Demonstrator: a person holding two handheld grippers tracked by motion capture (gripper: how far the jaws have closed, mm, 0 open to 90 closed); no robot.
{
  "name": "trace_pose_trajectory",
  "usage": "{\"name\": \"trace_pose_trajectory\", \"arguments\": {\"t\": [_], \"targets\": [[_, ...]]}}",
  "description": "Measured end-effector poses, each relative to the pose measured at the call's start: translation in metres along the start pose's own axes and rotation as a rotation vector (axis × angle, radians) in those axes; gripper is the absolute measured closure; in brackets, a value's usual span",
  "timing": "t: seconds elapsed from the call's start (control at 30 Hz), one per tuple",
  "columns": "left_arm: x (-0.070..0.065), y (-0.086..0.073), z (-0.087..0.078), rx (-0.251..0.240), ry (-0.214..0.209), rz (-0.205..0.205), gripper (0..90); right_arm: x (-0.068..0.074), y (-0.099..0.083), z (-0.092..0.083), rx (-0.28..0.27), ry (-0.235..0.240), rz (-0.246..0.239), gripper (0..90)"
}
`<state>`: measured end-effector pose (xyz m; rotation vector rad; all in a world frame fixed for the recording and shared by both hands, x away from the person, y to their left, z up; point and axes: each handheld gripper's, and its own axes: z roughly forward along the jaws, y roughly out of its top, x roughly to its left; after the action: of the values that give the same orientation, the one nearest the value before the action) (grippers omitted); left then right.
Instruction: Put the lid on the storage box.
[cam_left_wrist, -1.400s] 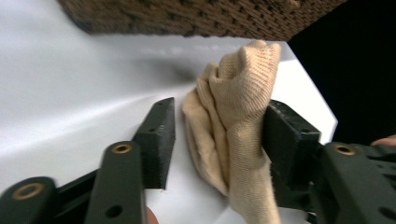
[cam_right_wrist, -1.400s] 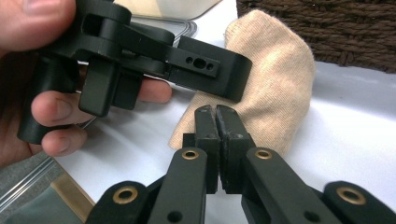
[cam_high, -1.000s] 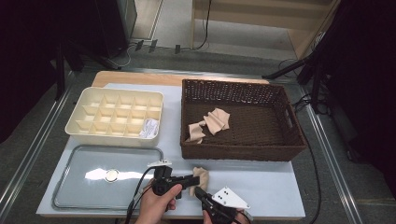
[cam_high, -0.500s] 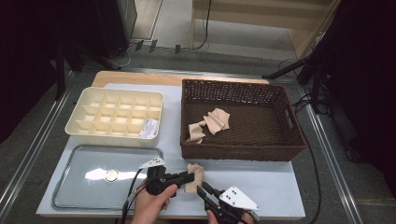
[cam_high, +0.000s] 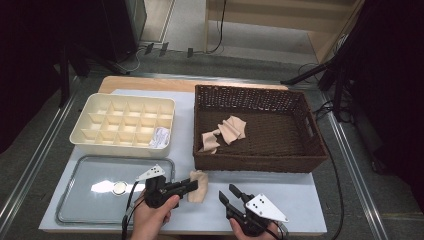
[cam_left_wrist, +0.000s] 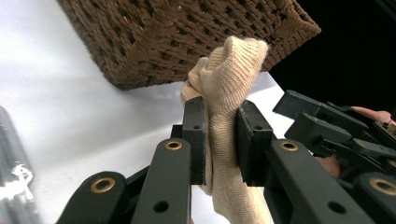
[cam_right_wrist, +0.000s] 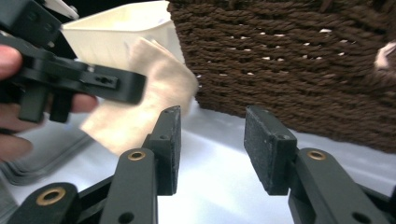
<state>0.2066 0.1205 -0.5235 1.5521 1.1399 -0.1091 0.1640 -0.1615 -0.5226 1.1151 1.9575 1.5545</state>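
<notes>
A beige knitted cloth hangs just above the white table top, in front of the brown wicker basket. My left gripper is shut on it. In the left gripper view both pads pinch the cloth at its middle, with my left gripper pointing toward the basket's corner. My right gripper is a little to the right of the cloth. Its jaws have just been opening and nothing is between them. In the right gripper view my right gripper faces the cloth and the basket wall.
Two more beige cloths lie inside the basket. A cream compartment box stands at the back left with a white packet in one cell. A metal tray with a small round piece lies at the front left.
My right gripper has let go of the cloth, opened and drawn back to the right. My left gripper has kept its hold and lifted the cloth slightly.
</notes>
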Motion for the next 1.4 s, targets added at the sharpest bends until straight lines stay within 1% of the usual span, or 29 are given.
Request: {"name": "trace_pose_trajectory", "arguments": {"t": [0.03, 0.07, 0.1, 0.17, 0.2, 0.23, 0.27, 0.3, 0.33, 0.37, 0.47, 0.5, 0.53, 0.57, 0.67, 0.7, 0.77, 0.83, 0.87, 0.9, 0.93, 0.97, 1.07, 1.1, 1.2, 1.3, 1.33, 1.37, 1.4], "targets": [[0.0, 0.0, -0.001, -0.003, 0.004, 0.004, 76.9, -0.001, 0.0, 0.0, 0.0, -0.011, -0.01, 54.8], [0.0, 0.0, -0.001, -0.003, 0.004, 0.004, 76.9, -0.001, 0.0, 0.0, 0.0, -0.011, -0.01, 54.8], [0.0, 0.001, -0.002, -0.01, 0.007, -0.001, 76.9, -0.004, -0.001, -0.002, 0.002, -0.034, -0.039, 52.1], [0.0, 0.001, -0.002, -0.01, 0.011, 0.001, 76.9, -0.006, -0.001, -0.003, 0.002, -0.037, -0.043, 51.0], [0.0, 0.001, -0.002, -0.008, 0.015, 0.004, 76.9, -0.013, -0.001, -0.004, 0.004, -0.056, -0.048, 44.5], [0.0, 0.001, -0.003, -0.004, 0.019, 0.009, 76.9, -0.013, -0.001, -0.004, 0.004, -0.056, -0.048, 44.5], [0.0, 0.0, -0.003, -0.002, 0.026, 0.019, 76.9, -0.021, 0.001, -0.007, 0.002, -0.055, -0.022, 44.5], [0.0, 0.0, -0.004, -0.003, 0.028, 0.022, 76.9, -0.024, 0.001, -0.008, -0.003, -0.047, -0.012, 43.7], [0.0, 0.0, -0.004, -0.003, 0.028, 0.022, 76.9, -0.024, 0.001, -0.008, -0.003, -0.047, -0.012, 43.7], [0.0, 0.001, -0.005, -0.008, 0.03, 0.024, 76.9, -0.033, 0.002, -0.012, -0.006, -0.048, 0.009, 41.7], [0.001, 0.001, -0.007, -0.013, 0.03, 0.026, 76.9, -0.039, 0.002, -0.014, -0.008, -0.046, 0.011, 40.2], [0.001, 0.002, -0.009, -0.013, 0.032, 0.027, 77.0, -0.046, 0.002, -0.016, -0.004, -0.054, 0.003, 39.2], [0.001, 0.002, -0.01, -0.016, 0.036, 0.029, 77.0, -0.049, 0.002, -0.017, -0.003, -0.062, -0.003, 38.4], [0.001, 0.002, -0.01, -0.016, 0.036, 0.029, 77.0, -0.049, 0.002, -0.017, -0.003, -0.062, -0.003, 38.4], [0.003, 0.004, -0.017, -0.027, 0.05, 0.037, 77.1, -0.059, 0.001, -0.02, -0.012, -0.081, -0.007, 34.9], [0.004, 0.005, -0.02, -0.028, 0.054, 0.039, 77.1, -0.064, 0.0, -0.022, -0.019, -0.094, -0.005, 32.9], [0.007, 0.007, -0.027, -0.027, 0.067, 0.041, 77.3, -0.068, -0.001, -0.025, -0.025, -0.106, 0.003, 32.2], [0.008, 0.008, -0.03, -0.03, 0.066, 0.04, 77.4, -0.071, -0.003, -0.027, -0.03, -0.115, 0.017, 31.2], [0.009, 0.011, -0.036, -0.038, 0.071, 0.041, 77.5, -0.073, -0.003, -0.029, -0.031, -0.119, 0.023, 30.6], [0.009, 0.011, -0.036, -0.038, 0.071, 0.041, 77.5, -0.073, -0.003, -0.029, -0.031, -0.119, 0.023, 30.6], [0.01, 0.015, -0.043, -0.05, 0.08, 0.045, 77.5, -0.074, -0.003, -0.032, -0.034, -0.127, 0.022, 29.4], [0.01, 0.015, -0.043, -0.05, 0.08, 0.045, 77.5, -0.074, -0.003, -0.032, -0.034, -0.127, 0.022, 29.4], [0.013, 0.023, -0.056, -0.074, 0.102, 0.05, 77.5, -0.076, -0.004, -0.035, -0.04, -0.134, 0.034, 28.1], [0.013, 0.023, -0.056, -0.074, 0.102, 0.05, 77.5, -0.076, -0.004, -0.035, -0.04, -0.134, 0.034, 28.1], [0.016, 0.028, -0.068, -0.086, 0.122, 0.056, 77.5, -0.077, -0.004, -0.037, -0.039, -0.14, 0.042, 27.9], [0.017, 0.031, -0.073, -0.09, 0.129, 0.057, 77.5, -0.076, -0.004, -0.037, -0.044, -0.133, 0.045, 27.3], [0.018, 0.032, -0.075, -0.095, 0.136, 0.06, 77.5, -0.076, -0.004, -0.037, -0.044, -0.133, 0.045, 27.3], [0.019, 0.036, -0.081, -0.1, 0.153, 0.064, 77.6, -0.074, -0.003, -0.037, -0.047, -0.126, 0.041, 27.0], [0.02, 0.039, -0.083, -0.106, 0.16, 0.06, 77.6, -0.073, -0.003, -0.037, -0.046, -0.122, 0.038, 26.8]]}}
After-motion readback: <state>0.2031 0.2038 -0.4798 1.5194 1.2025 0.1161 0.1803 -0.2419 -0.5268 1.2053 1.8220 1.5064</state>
